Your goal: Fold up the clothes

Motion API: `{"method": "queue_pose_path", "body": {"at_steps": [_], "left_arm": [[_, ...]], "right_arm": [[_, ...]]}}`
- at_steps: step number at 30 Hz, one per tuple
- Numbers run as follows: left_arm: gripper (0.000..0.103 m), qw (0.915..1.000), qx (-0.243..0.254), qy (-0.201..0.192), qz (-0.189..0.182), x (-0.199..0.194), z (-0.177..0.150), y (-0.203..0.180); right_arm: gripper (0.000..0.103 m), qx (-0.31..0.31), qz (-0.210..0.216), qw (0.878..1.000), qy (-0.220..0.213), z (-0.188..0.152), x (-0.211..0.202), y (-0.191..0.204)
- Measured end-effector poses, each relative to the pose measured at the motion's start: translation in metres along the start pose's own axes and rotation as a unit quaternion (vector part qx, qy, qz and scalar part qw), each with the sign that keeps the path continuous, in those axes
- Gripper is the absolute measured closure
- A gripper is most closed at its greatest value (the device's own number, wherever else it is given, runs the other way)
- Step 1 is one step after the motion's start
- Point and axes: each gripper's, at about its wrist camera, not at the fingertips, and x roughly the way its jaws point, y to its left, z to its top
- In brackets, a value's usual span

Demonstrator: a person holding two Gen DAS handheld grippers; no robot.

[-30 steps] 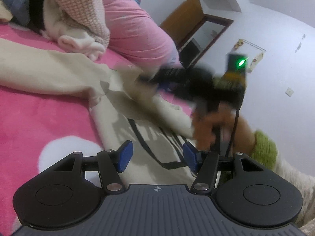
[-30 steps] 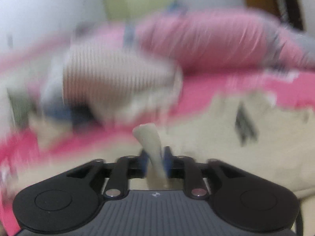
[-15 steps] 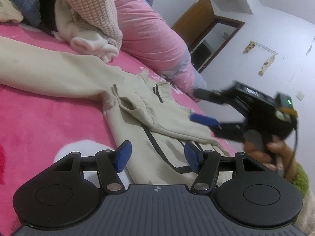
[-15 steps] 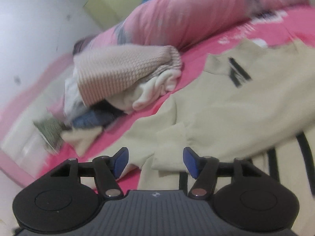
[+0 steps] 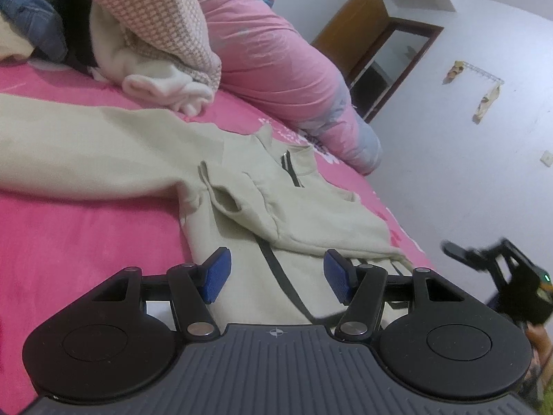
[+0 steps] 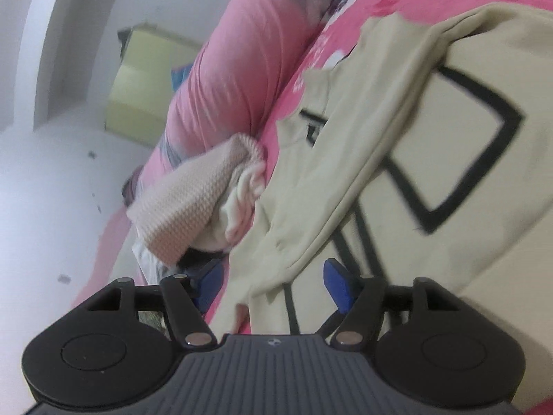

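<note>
Sweatshirt (image 5: 287, 204), beige with black line print, lies spread on the bed (image 5: 79, 242), whose cover is bright pink. One sleeve (image 5: 86, 152) stretches out flat toward the left of the left wrist view; the other sleeve (image 6: 352, 159) is folded across the chest, its cuff end lying over the black lines of the print. The collar with its short dark zip points toward a long pink bolster (image 5: 276, 58) at the far edge of the bed. Beside the bolster is a heap of other clothes (image 5: 152, 45), with a pink-and-white checked knit on top and a white fleece piece under it, close to the outstretched sleeve but not on it.

The left claw (image 5: 274, 275) hovers low over the lower part of the sweatshirt, its blue pads apart with nothing gripped between them. The right claw (image 6: 269, 283) is also open: its jaws have just been opening, and the folded sleeve's end and the garment's edge show in the gap beyond them, with neither pad pressing on the fabric. In the left wrist view the right claw appears at the far right edge, blurred, off the side of the bed, held by a hand (image 5: 539, 340) only partly in view.
</note>
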Motion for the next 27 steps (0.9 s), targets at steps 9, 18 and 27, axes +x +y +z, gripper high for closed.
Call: {"method": "queue_pose_path", "body": {"at_steps": [9, 18, 27], "left_arm": [[0.038, 0.9983, -0.030, 0.029, 0.041, 0.061, 0.026, -0.004], [0.096, 0.9921, -0.028, 0.037, 0.117, 0.106, 0.031, -0.006], [0.097, 0.9901, -0.003, -0.036, 0.136, 0.083, 0.038, -0.019]], "right_arm": [[0.035, 0.047, -0.009, 0.996, -0.069, 0.028, -0.038, -0.043], [0.035, 0.033, -0.056, 0.989, -0.129, 0.059, -0.068, -0.064], [0.035, -0.246, -0.263, 0.927, -0.109, 0.110, -0.034, -0.030]]}}
